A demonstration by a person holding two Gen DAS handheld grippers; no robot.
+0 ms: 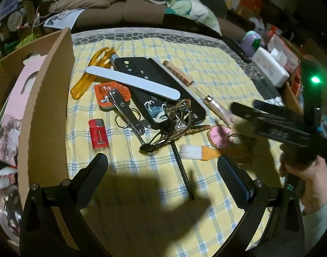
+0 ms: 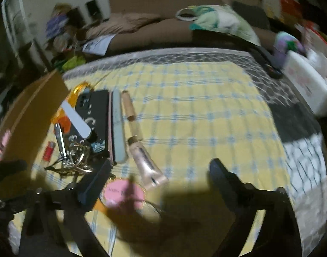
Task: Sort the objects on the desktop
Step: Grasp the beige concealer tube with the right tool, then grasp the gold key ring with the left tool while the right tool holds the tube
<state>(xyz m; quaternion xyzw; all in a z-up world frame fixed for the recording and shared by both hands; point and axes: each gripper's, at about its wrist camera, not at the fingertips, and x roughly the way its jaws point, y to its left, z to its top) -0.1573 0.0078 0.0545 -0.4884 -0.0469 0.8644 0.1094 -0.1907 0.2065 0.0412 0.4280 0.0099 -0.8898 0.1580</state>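
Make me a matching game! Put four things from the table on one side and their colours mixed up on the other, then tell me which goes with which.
Things:
1. lighter
2. nail file
3. phone case
4. hair clip

Colours:
A. black
B. see-through orange
C. red
D. white

Pairs: 1-C, 2-D, 3-A, 4-B

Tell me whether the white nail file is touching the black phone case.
Touching. The left wrist view shows the white nail file lying diagonally across the black phone case, resting on it.
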